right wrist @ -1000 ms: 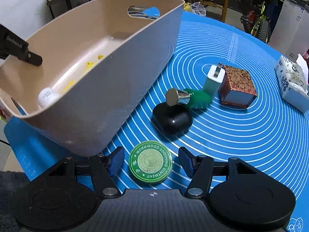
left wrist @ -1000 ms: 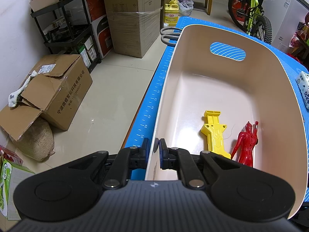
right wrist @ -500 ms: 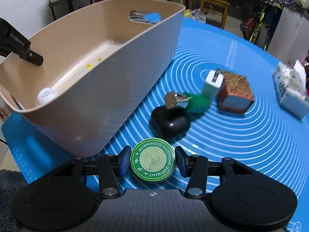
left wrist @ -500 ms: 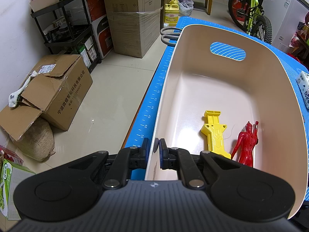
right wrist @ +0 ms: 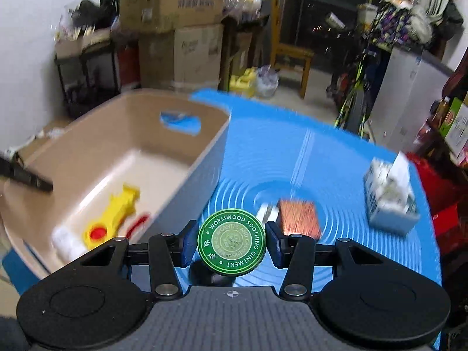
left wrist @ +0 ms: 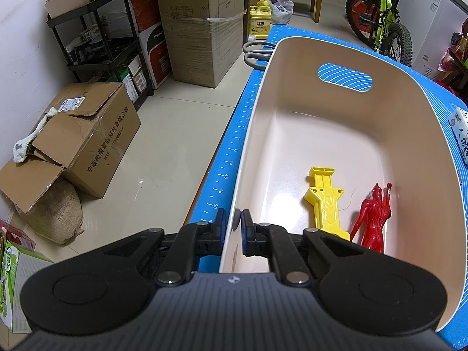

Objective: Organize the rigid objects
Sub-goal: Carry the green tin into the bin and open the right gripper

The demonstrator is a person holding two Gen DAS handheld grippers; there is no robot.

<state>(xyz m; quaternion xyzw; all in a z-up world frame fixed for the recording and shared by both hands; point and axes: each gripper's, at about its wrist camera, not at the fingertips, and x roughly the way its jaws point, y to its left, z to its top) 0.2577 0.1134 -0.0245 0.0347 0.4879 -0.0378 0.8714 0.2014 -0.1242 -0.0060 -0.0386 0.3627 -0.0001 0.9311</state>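
Observation:
A beige plastic bin (left wrist: 336, 108) (right wrist: 204, 158) stands on the blue mat (right wrist: 336, 158). My left gripper (left wrist: 233, 223) is shut on the bin's near rim, one pad outside and one inside. Inside lie a yellow toy (left wrist: 324, 201) (right wrist: 117, 213), a red figure (left wrist: 373, 216) and a white cylinder (right wrist: 65, 241). My right gripper (right wrist: 231, 241) is shut on a round green ointment tin (right wrist: 231, 242), held in the air above the mat beside the bin. On the mat behind the tin sit a brown box (right wrist: 298, 216) and a white charger (right wrist: 266, 212), partly hidden.
A tissue pack (right wrist: 389, 199) lies at the mat's right side. Scissors (left wrist: 257, 54) rest beyond the bin's far corner. Cardboard boxes (left wrist: 79, 137), a black shelf (left wrist: 96, 46), a bicycle (left wrist: 380, 17) and a wooden chair (right wrist: 289, 58) stand around the table.
My right gripper closed on the green tin and lifted it off the mat; its view tilted upward. The left gripper and the bin kept still.

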